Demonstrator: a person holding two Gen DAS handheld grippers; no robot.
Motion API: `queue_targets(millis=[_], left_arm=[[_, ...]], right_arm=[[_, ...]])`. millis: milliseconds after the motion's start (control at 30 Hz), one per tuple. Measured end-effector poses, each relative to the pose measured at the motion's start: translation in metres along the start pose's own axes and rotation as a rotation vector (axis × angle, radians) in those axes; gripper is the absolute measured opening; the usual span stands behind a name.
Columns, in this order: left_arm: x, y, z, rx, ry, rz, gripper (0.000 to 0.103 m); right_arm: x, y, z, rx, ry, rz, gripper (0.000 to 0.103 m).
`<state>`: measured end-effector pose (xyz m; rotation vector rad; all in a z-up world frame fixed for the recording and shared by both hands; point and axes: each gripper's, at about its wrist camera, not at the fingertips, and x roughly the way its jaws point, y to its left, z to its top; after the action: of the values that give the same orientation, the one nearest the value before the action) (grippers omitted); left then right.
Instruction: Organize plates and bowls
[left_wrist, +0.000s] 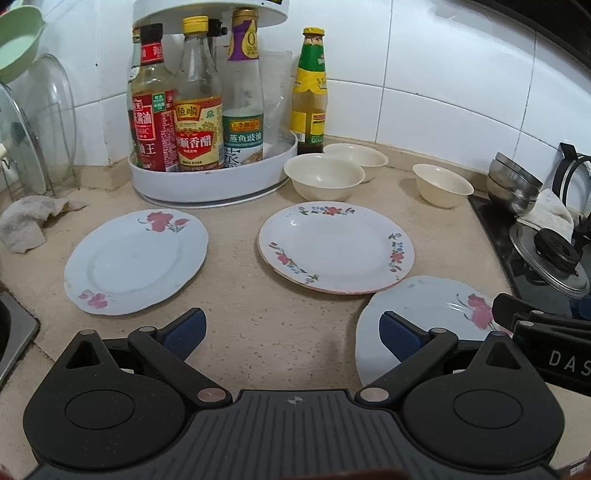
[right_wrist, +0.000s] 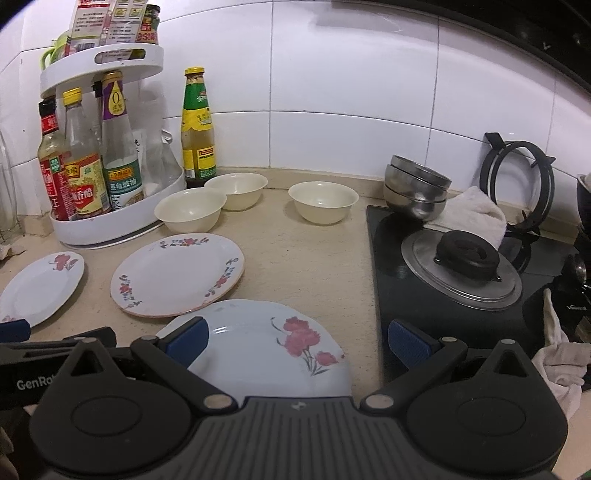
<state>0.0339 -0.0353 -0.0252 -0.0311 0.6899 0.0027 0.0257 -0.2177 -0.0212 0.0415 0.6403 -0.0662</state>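
Observation:
Three flowered plates lie apart on the beige counter: a left plate (left_wrist: 136, 260) (right_wrist: 40, 286), a middle plate (left_wrist: 336, 251) (right_wrist: 177, 273) and a near right plate (left_wrist: 428, 317) (right_wrist: 266, 343). Three cream bowls stand behind them: two close together (left_wrist: 323, 179) (left_wrist: 360, 158) (right_wrist: 190, 208) (right_wrist: 236, 190) and one alone (left_wrist: 441, 184) (right_wrist: 323, 201). My left gripper (left_wrist: 291, 334) is open and empty above bare counter between the plates. My right gripper (right_wrist: 297, 341) is open and empty over the near right plate.
A white turntable rack (left_wrist: 218, 181) with sauce bottles stands at the back left, with a lone bottle (left_wrist: 309, 92) beside it. A dish rack (left_wrist: 33, 147) holds glass lids at far left. The black stove (right_wrist: 443, 295) with steel bowls (right_wrist: 415, 192) and a lid lies right.

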Motion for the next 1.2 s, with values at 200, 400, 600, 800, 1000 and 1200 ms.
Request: queue_targets(millis=[200,400,600,800,1000,1200], left_arm=[[-0.003,-0.009,0.000,0.032,-0.015,-0.011,0.101],[-0.002,-0.016,-0.002,0.059,-0.008,-0.020,0.102],[-0.002,-0.016,-0.005,0.055,0.005,-0.029,0.103],[-0.002,-0.018,-0.007,0.075,0.005,-0.025,0.103],[0.004,-0.016,-0.010,0.094,0.045,-0.029,0.103],[0.006,-0.016,-0.015,0.115,0.063,-0.042,0.103]], right_arm=[[-0.005,-0.007,-0.002,0.020,-0.004,-0.021,0.102],[-0.008,-0.013,-0.006,0.030,0.004,-0.038,0.102],[-0.009,-0.019,-0.010,0.034,0.013,-0.042,0.102],[-0.009,-0.023,-0.012,0.042,0.015,-0.045,0.102],[-0.007,-0.033,-0.016,0.060,0.024,-0.058,0.102],[-0.007,-0.043,-0.020,0.086,0.043,-0.074,0.102]])
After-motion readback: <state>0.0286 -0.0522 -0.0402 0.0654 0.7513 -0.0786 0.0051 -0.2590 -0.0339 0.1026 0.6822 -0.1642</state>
